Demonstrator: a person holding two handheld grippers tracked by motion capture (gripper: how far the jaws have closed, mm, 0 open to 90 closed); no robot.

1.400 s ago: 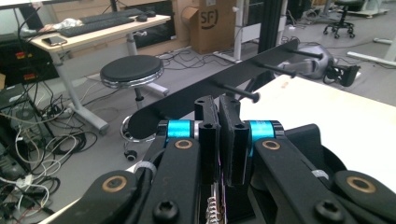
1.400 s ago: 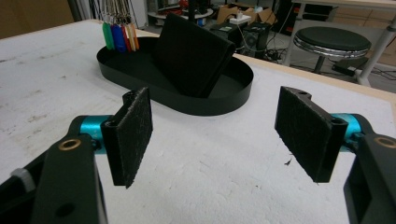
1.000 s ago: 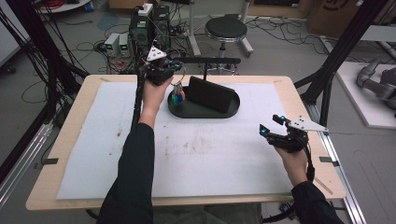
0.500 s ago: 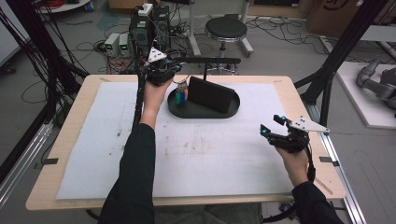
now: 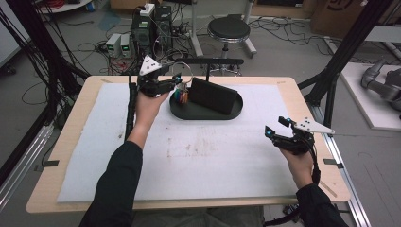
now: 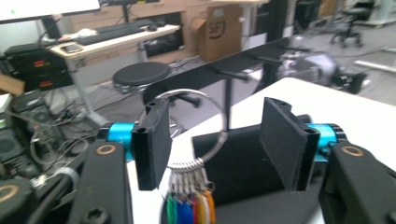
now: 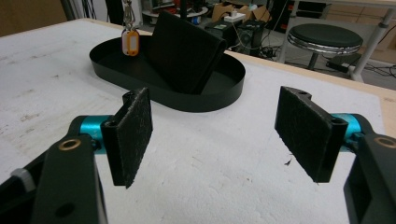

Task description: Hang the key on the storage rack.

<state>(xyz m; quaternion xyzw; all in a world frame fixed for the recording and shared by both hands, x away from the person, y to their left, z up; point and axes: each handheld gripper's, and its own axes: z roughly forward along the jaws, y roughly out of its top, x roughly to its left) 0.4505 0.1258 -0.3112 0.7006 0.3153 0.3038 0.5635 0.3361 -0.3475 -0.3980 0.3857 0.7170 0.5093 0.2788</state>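
A large metal key ring (image 6: 187,126) with several coloured tags (image 5: 180,97) hangs between my left gripper's open jaws, over the left end of an oval black tray (image 5: 208,116). The ring runs against the top of the jaw that shows on the left in the left gripper view; I cannot tell what carries it. A black folded wallet (image 5: 213,97) stands tilted in the tray. My left gripper (image 5: 177,82) is at the tray's far left. My right gripper (image 5: 276,126) hovers open and holds nothing over the mat, at the right. From it I see the tray (image 7: 187,105), wallet (image 7: 187,51) and an orange tag (image 7: 130,43).
A black bar with pegs (image 5: 213,61) stands on a post just behind the table's far edge. A white mat (image 5: 213,156) covers most of the wooden table. A stool (image 5: 229,29), computers and cables are on the floor beyond.
My left gripper has shifted slightly toward the near left, while the tags stay over the tray's left end. The right gripper has not moved.
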